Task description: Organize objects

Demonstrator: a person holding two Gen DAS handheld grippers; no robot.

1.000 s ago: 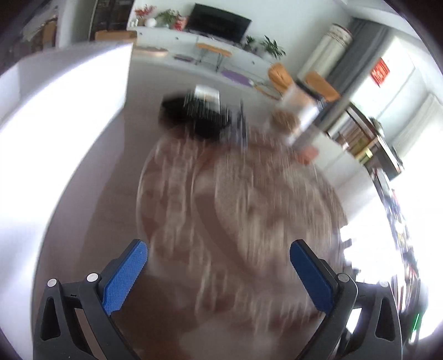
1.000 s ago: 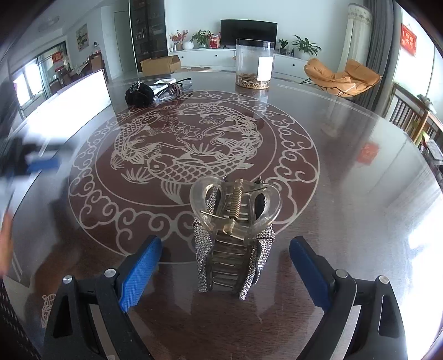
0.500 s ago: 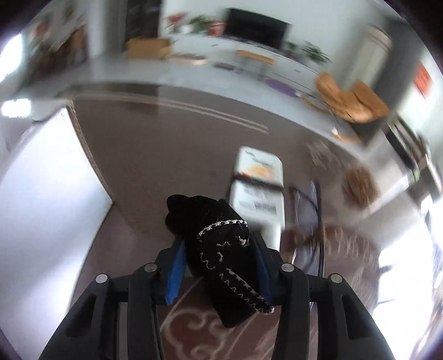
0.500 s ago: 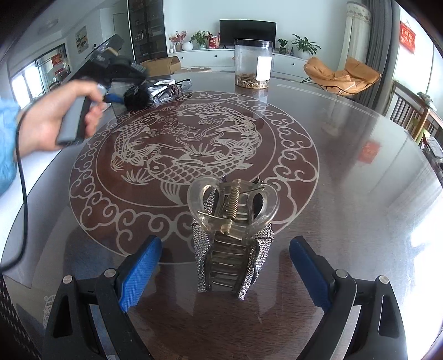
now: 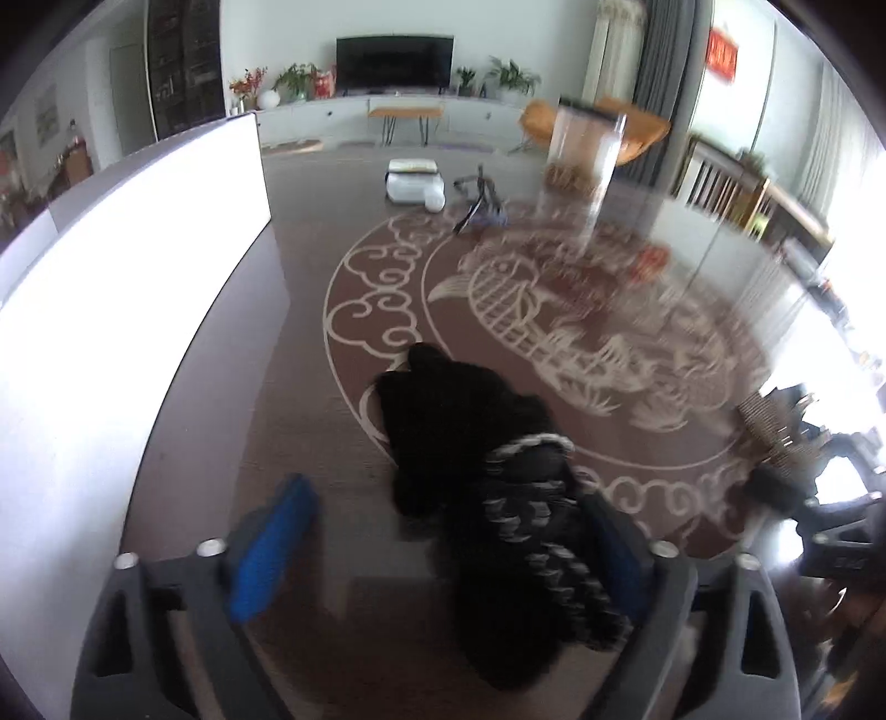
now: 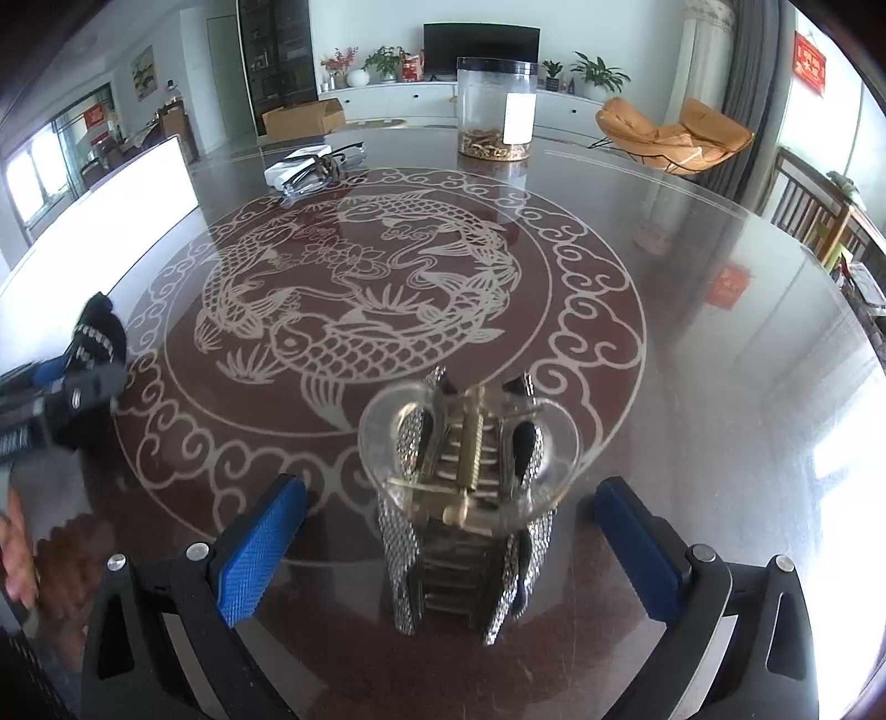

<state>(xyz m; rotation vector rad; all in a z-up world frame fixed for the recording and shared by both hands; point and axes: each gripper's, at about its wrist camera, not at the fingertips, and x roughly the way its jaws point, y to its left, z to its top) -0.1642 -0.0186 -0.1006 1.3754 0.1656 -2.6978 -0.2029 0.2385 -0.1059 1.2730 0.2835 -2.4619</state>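
The round dark-red glass-topped table (image 6: 692,343) now bears the black fabric pouch with white stitching (image 5: 487,471) near its left edge, carried there from beside the white box; the left gripper (image 5: 437,554) has just been opening, jaws spread, pouch loose between them, so that placement looks done, while the right gripper (image 6: 443,545) stays spread around the untouched clear rhinestone hair claw (image 6: 470,487)

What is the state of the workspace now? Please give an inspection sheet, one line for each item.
Surface: round glass-topped table with fish pattern.
Job's things: black scrunchie between the left fingers; rhinestone hair claw between the right fingers.
Clutter: clear jar, white box, glasses.
Grippers: left gripper open, jaws just opening; right gripper open.
Cables: nothing seen.
Surroundings: living room, television, orange chair.
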